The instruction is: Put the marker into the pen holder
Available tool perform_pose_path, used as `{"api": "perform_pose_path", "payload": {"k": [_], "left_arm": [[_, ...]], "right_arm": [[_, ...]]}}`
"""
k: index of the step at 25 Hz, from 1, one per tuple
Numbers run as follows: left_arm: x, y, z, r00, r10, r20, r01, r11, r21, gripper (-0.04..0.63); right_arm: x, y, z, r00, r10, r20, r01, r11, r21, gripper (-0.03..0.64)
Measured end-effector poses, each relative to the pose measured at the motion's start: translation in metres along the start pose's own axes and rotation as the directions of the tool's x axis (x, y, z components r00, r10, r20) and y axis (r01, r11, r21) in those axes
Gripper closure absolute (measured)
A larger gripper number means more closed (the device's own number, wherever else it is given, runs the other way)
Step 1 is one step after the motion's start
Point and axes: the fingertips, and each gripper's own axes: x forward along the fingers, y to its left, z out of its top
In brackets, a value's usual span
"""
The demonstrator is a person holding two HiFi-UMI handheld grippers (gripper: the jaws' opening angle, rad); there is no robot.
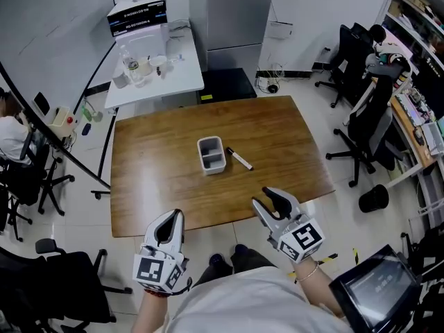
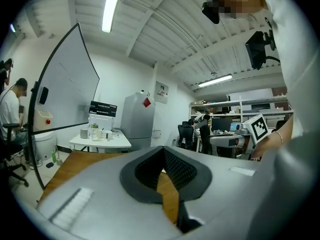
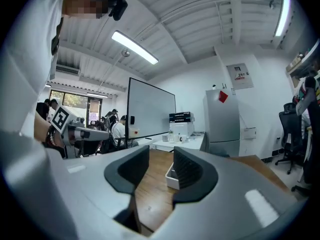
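though half open and empty at the right gripper [image 1: 270, 200], shut on nothing at the left gripper [image 1: 168, 220], well short of the marker [image 1: 239, 159] lying flat just right of the pen holder [image 1: 211, 155]. could roll it off or bump the holder if closed off-centre on so slim a barrel.

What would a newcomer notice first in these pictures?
The brown wooden table fills the middle of the head view, with a white pen holder at its centre and a marker lying just right of it. At the near edge, the left hand-held gripper and right hand-held gripper hover, both empty.
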Motion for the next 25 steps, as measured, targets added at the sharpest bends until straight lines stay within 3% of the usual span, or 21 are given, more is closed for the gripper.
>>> {"api": "perform_pose_path", "payload": {"k": [4, 9, 18, 25], "left_arm": [[-0.018, -0.018, -0.004, 0.999, 0.036, -0.005, -0.036, 0.999, 0.024, 0.594], [-0.032, -0.047, -0.014, 0.993, 0.120, -0.008, -0.120, 0.993, 0.002, 0.592], [-0.045, -0.138, -0.031, 0.989, 0.149, -0.019, -0.149, 0.989, -0.018, 0.592], [-0.057, -0.148, -0.037, 0.981, 0.194, -0.031, -0.194, 0.981, -0.014, 0.594]], "right_arm": [[-0.019, 0.000, 0.003, 0.999, 0.023, 0.033, -0.023, 1.000, 0.001, 0.476], [-0.061, -0.007, 0.002, 0.997, 0.056, 0.053, -0.057, 0.998, 0.028, 0.476], [-0.147, -0.045, -0.023, 0.999, 0.037, 0.031, -0.039, 0.997, 0.065, 0.476], [-0.171, -0.043, -0.036, 0.999, 0.046, 0.026, -0.048, 0.994, 0.102, 0.476]]}}
